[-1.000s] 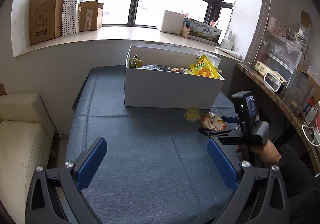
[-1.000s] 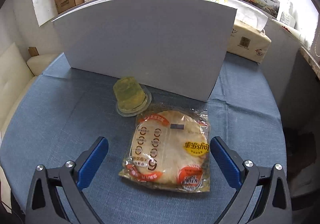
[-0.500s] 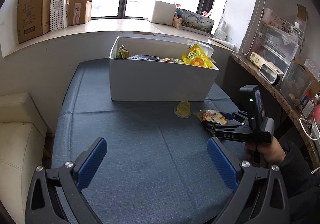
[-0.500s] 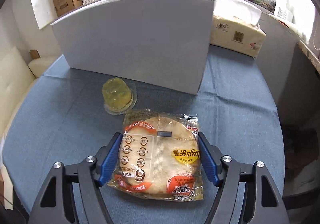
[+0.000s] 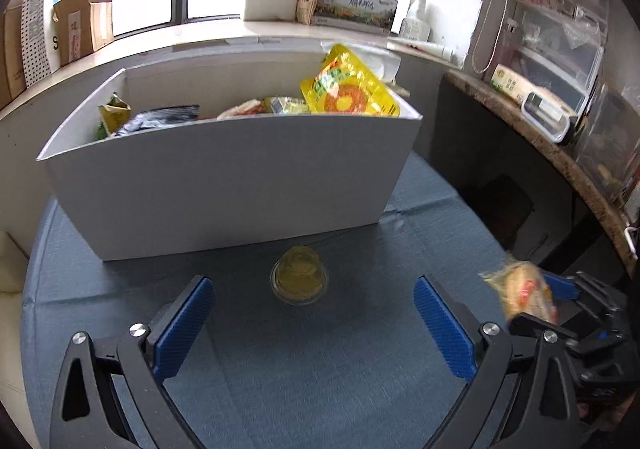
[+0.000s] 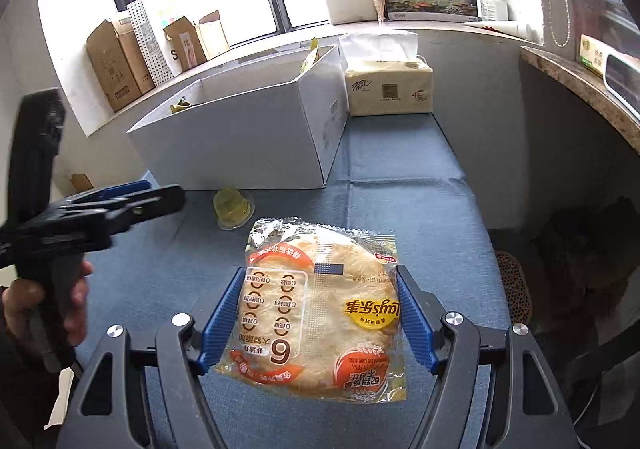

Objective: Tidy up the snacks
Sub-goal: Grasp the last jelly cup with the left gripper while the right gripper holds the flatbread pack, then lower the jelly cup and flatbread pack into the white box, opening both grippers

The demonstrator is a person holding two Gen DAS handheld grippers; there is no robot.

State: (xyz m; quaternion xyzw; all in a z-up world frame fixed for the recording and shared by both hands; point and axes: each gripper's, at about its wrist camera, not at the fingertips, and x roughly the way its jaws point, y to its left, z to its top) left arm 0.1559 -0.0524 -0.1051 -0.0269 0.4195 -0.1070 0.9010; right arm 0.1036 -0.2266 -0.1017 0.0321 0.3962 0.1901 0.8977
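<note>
My right gripper (image 6: 318, 319) is shut on a clear-wrapped round flatbread packet (image 6: 320, 313) and holds it above the blue table; it also shows at the right of the left wrist view (image 5: 520, 291). My left gripper (image 5: 312, 323) is open, its fingers either side of a small yellow jelly cup (image 5: 299, 279) standing on the table just ahead. The cup also shows in the right wrist view (image 6: 233, 207). Behind it stands the white snack box (image 5: 224, 173) holding several packets, among them a yellow bag (image 5: 348, 83).
A tissue pack (image 6: 388, 89) stands to the right of the box. Cardboard boxes (image 6: 120, 65) line the windowsill. A cluttered stone counter (image 5: 560, 145) runs along the right of the table. The table edge drops off to the right.
My right gripper shut on the flatbread packet and lifted it off the table. My left gripper moved forward and right, up to the jelly cup and the box.
</note>
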